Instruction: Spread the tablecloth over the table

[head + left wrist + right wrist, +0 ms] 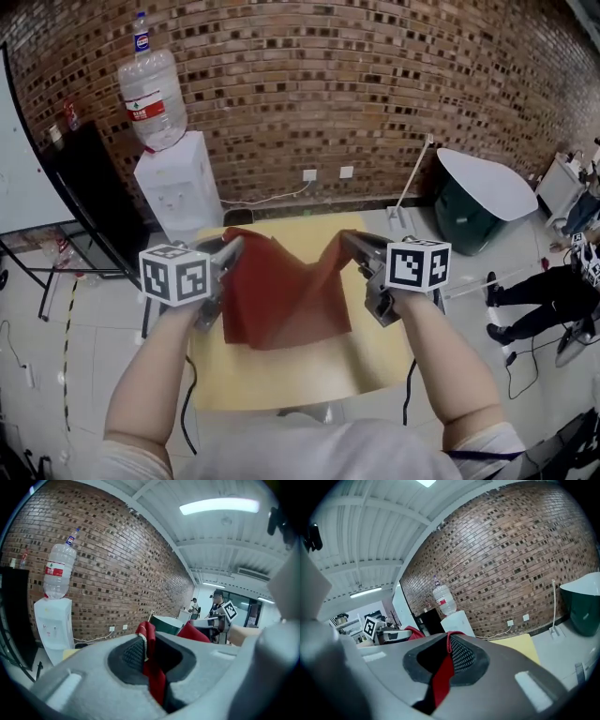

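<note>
Red tablecloth (286, 291) hangs limp above the yellow table (281, 380); our left gripper (228, 258) and right gripper (356, 251) each pinch a top corner. Soft and light, we judge.

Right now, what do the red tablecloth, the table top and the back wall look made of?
Tablecloth: thin woven fabric, matte; it sags and creases in soft folds.
Table: smooth pale yellow top with little sheen, probably laminate or painted board; the pictures cannot settle which.
Wall: brick, rough and matte, with visible mortar lines.
</note>
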